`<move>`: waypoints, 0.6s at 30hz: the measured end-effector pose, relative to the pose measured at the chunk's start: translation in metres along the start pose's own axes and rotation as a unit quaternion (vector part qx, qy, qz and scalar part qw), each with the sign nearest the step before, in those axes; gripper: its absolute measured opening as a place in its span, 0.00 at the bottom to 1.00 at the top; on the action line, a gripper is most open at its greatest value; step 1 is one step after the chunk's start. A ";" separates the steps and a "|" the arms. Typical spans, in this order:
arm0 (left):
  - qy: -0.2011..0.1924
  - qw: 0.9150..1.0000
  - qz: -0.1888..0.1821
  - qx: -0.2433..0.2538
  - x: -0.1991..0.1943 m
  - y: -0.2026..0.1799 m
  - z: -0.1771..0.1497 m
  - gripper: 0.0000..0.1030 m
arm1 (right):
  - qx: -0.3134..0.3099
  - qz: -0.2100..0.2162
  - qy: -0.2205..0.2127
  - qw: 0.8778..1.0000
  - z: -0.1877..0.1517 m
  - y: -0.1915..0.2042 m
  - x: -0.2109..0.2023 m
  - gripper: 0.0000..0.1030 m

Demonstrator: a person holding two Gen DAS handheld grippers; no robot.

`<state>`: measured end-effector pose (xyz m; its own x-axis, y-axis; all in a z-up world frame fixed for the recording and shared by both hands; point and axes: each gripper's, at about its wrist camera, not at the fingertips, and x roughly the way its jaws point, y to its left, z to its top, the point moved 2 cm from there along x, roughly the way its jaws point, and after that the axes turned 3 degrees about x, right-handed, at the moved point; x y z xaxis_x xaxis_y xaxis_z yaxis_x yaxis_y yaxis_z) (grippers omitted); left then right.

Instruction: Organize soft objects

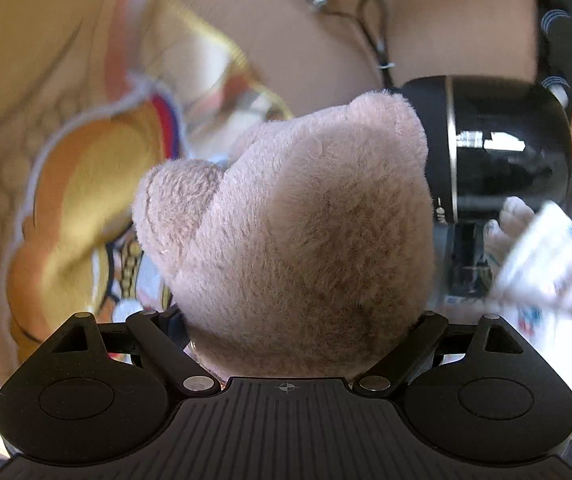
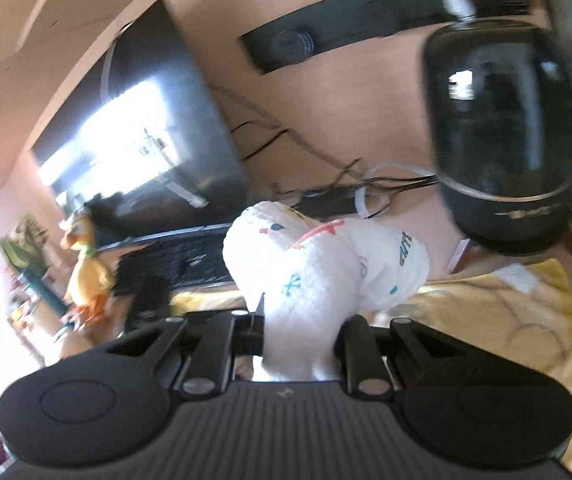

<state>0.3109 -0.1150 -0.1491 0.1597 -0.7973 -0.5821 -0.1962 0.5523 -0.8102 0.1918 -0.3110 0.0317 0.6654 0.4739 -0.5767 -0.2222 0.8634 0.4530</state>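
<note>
Where plush toy (image 1: 306,236) looms, black appliance (image 1: 506,152) behind.

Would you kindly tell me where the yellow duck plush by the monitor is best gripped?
Probably its narrow neck, approached from the front with the tool level: the yellow duck plush stands upright, its body wider below. Both tools are occupied, so one must first free up.
</note>
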 end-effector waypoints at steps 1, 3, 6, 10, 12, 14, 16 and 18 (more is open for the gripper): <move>0.005 1.000 -0.006 -0.013 0.002 0.005 -0.001 0.89 | -0.006 0.001 0.011 1.000 -0.004 0.004 0.006 0.16; 0.013 0.999 -0.017 -0.037 0.005 0.016 -0.001 0.89 | -0.018 -0.005 0.033 0.999 -0.014 0.012 0.017 0.16; 0.025 0.997 -0.036 -0.070 0.009 0.032 -0.001 0.88 | -0.033 -0.018 0.052 0.998 -0.024 0.018 0.027 0.16; 0.044 0.991 -0.073 -0.102 0.015 0.047 -0.004 0.89 | -0.041 -0.033 0.066 0.996 -0.026 0.018 0.033 0.16; 0.050 0.989 -0.086 -0.113 0.016 0.050 -0.004 0.88 | -0.049 -0.045 0.067 0.996 -0.028 0.018 0.036 0.16; 0.057 0.985 -0.101 -0.127 0.018 0.054 -0.005 0.88 | -0.060 -0.057 0.065 0.994 -0.029 0.019 0.036 0.16; 0.063 0.982 -0.114 -0.140 0.019 0.056 -0.006 0.88 | -0.065 -0.069 0.062 0.994 -0.028 0.017 0.036 0.16; 0.066 0.980 -0.117 -0.145 0.020 0.056 -0.006 0.88 | -0.064 -0.079 0.058 0.993 -0.028 0.014 0.035 0.16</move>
<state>0.2975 -0.1012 -0.2055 0.1112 -0.9291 -0.3526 -0.4383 0.2726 -0.8565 0.1916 -0.2781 -0.0012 0.6135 0.3419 -0.7118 -0.2161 0.9397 0.2652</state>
